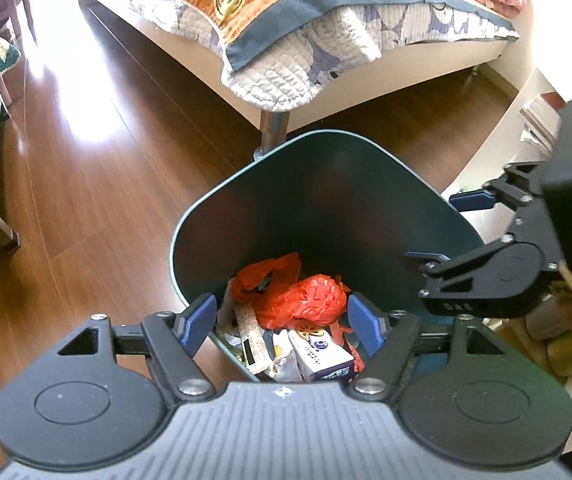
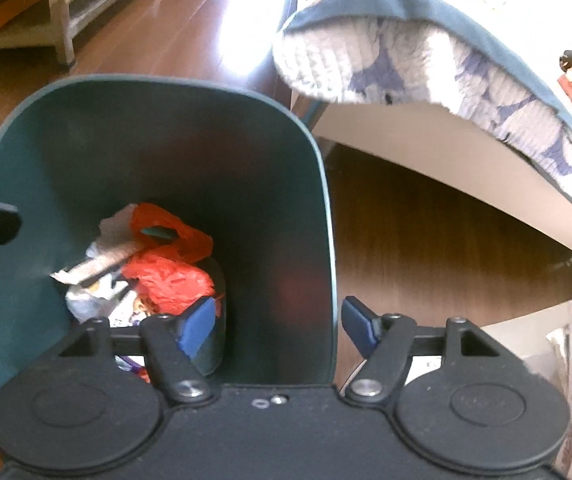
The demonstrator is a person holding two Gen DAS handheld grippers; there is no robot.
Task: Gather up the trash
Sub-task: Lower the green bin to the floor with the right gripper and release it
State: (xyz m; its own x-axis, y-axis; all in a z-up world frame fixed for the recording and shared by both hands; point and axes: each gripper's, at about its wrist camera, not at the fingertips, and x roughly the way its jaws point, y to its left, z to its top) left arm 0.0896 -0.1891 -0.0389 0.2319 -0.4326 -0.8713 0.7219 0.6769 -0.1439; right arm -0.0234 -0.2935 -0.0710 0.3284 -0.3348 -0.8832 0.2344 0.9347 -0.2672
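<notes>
Floor: I see dark brown wood planks [image 1: 85, 208] with a strong patch of glare from daylight, running under the bed and around the bin.
Bin: a dark teal trash bin [image 1: 326, 184] stands on the floor just beside the bed's corner leg; both my cameras look down into it.
Trash: inside the bin lie a crumpled red plastic bag [image 1: 306, 296], a small white and blue carton [image 1: 322, 356], a long printed wrapper [image 1: 251, 336] and some pale paper scraps I cannot tell apart.
Left hand-held gripper: my left hand-held gripper [image 1: 281, 320] hangs over the near rim of the bin with its blue pads spread wide; nothing is between them, the trash lies well below.
Right hand-held gripper: my right hand-held gripper [image 2: 273, 328] is also spread wide and holds nothing; its two pads straddle the bin's right wall, one inside and one outside, not pressing on it.
Bed: a white-framed bed [image 1: 366, 92] carries a quilted cover [image 1: 294, 68] with a dark blue border, whose corner hangs over the edge above the bin.
Room, left side: a low wooden bench [image 2: 61, 28] with a patterned green cloth stands across the floor.
Room, right side: a white shelf [image 1: 498, 152] stands near the bin.
</notes>
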